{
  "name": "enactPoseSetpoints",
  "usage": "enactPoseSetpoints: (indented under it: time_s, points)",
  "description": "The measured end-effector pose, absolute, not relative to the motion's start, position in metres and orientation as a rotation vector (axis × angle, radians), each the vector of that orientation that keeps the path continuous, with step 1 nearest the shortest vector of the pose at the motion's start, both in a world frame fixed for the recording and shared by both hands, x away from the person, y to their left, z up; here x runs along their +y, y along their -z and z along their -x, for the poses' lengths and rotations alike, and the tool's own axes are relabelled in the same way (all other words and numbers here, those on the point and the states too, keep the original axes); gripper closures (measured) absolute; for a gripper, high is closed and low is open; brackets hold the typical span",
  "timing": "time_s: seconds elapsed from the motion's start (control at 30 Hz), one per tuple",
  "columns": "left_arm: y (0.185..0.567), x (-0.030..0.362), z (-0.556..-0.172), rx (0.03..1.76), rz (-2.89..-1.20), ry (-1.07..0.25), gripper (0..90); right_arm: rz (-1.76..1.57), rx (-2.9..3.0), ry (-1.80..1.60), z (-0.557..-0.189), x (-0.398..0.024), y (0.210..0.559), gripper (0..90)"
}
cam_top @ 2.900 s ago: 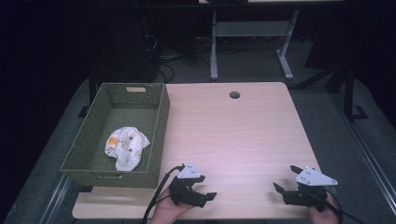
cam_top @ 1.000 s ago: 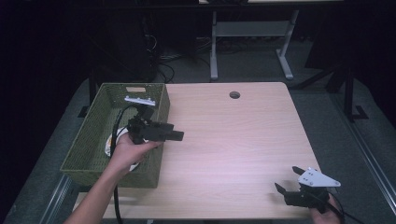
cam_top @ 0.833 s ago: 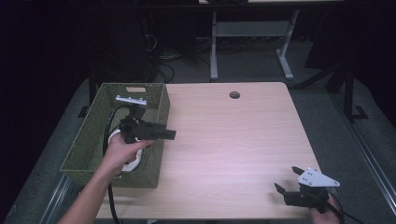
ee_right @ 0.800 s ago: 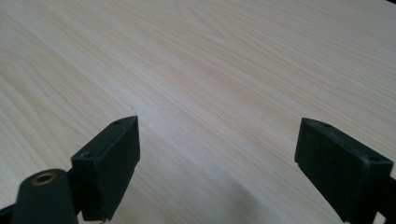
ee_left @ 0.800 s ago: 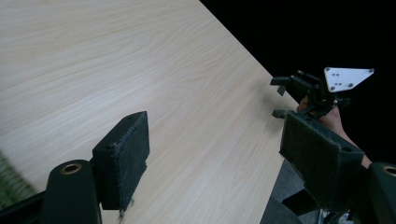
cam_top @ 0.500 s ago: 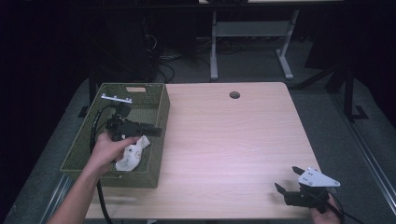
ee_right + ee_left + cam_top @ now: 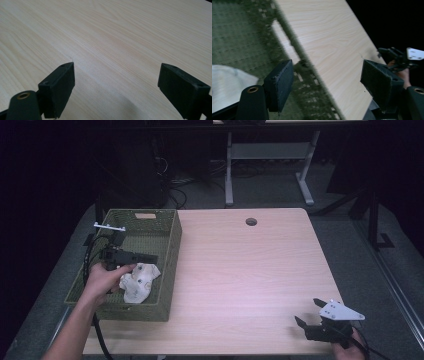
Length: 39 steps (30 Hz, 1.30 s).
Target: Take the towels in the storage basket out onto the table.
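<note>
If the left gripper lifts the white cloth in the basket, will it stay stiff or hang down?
The white cloth lies crumpled in folds, so it will probably droop. It looks thin, likely light. The left gripper is open above it; a pinched fold may lift only part.

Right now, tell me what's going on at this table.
A person holds a gripper in each hand. The left gripper is over the green woven basket at the table's left side, jaws open, just above the white cloth crumpled inside; it has not gripped the cloth. The right gripper sits open and empty near the front right corner of the wooden table.
</note>
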State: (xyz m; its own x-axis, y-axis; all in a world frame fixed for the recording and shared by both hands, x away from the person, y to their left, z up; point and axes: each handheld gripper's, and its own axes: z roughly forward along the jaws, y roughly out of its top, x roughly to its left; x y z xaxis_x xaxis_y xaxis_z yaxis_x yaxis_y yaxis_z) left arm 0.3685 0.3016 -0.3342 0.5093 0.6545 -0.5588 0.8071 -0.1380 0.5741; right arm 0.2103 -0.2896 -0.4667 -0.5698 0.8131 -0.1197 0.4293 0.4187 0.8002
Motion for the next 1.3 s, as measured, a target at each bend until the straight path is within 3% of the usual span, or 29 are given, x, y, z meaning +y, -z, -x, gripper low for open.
enactPoseSetpoints:
  time_s: [0.57, 1.3]
  points:
    - [0.354, 0.332, -0.385, 1.474, -1.938, 0.050, 25.9, -1.053, 2.171, -1.022, -0.210, -0.291, 0.466, 13.7]
    - [0.381, 0.328, -0.404, 1.738, -2.141, -0.126, 28.5, -1.048, 2.173, -1.024, -0.209, -0.292, 0.466, 13.7]
